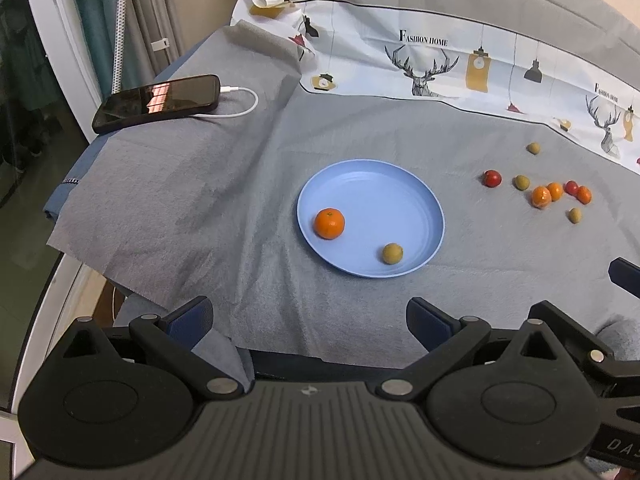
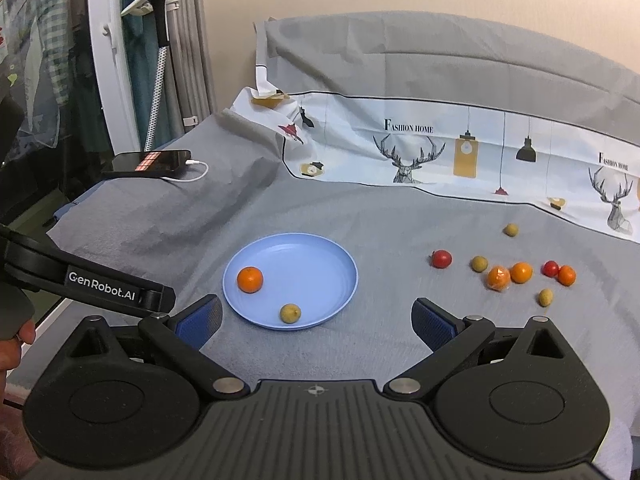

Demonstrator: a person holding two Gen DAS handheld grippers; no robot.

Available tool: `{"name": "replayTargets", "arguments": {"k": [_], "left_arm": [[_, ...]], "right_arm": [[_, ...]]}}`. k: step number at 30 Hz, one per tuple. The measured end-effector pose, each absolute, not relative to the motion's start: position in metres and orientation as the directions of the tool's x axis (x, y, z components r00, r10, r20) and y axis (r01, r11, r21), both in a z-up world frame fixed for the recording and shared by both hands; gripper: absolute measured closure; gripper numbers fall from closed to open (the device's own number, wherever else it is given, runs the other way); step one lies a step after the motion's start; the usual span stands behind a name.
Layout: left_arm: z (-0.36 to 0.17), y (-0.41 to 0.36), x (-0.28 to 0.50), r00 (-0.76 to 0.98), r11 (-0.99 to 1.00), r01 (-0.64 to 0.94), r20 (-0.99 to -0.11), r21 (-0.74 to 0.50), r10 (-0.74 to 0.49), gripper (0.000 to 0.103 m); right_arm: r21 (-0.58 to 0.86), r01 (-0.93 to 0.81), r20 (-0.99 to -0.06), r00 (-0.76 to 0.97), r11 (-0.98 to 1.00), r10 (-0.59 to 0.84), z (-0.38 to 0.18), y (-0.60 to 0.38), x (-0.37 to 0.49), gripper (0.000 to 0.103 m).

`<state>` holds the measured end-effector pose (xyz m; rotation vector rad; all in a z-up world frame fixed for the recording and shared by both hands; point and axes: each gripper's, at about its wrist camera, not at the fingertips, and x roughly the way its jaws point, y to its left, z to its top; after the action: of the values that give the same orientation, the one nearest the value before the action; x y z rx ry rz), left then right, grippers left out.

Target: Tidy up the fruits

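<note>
The left tool [image 1: 310,322] stands wide open, its blue-padded fingers [image 1: 192,320] spread well apart with nothing between them, hovering over the grey cloth [image 1: 200,200] that covers the bench. The right tool [image 2: 316,322] is likewise spread wide and empty, touching nothing; the left tool's black arm juts in at its left.

Just ahead of both tools lies a blue plate [image 1: 400,200]. In it, nearest the tools, sits a small yellow-green fruit [image 1: 392,253], and a little farther and to the left an orange [image 1: 329,223]; the two are apart.

Ahead and to the right of the tools, well apart from the plate, loose fruits lie on the cloth: a nearest green fruit [image 2: 545,297], a cluster of three small oranges [image 2: 521,272] with a red tomato [image 2: 550,268] among them, another green one [image 2: 479,263], a second tomato [image 2: 441,258], and farthest a lone green fruit [image 2: 511,229].

Far ahead on the left rests a phone [image 1: 158,102] with a white cable [image 1: 240,104] plugged in.
</note>
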<state>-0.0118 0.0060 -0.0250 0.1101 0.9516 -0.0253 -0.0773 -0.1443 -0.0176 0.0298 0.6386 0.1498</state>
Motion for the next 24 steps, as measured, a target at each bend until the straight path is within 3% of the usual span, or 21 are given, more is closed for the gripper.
{"name": "replayTargets", "arguments": {"k": [11, 24], "left_arm": [[-0.033, -0.013, 0.023, 0.534, 0.992, 0.077, -0.845, 0.101, 0.045, 0.0], [-0.052, -0.117, 0.099, 0.472, 0.969, 0.233, -0.881, 0.084, -0.037, 0.0]], "right_arm": [[0.144, -0.046, -0.609, 0.783, 0.989, 0.125, -0.038, -0.168, -0.053, 0.003], [0.114, 0.324, -0.643, 0.745, 0.939, -0.178, -0.092, -0.281, -0.022, 0.001]]}}
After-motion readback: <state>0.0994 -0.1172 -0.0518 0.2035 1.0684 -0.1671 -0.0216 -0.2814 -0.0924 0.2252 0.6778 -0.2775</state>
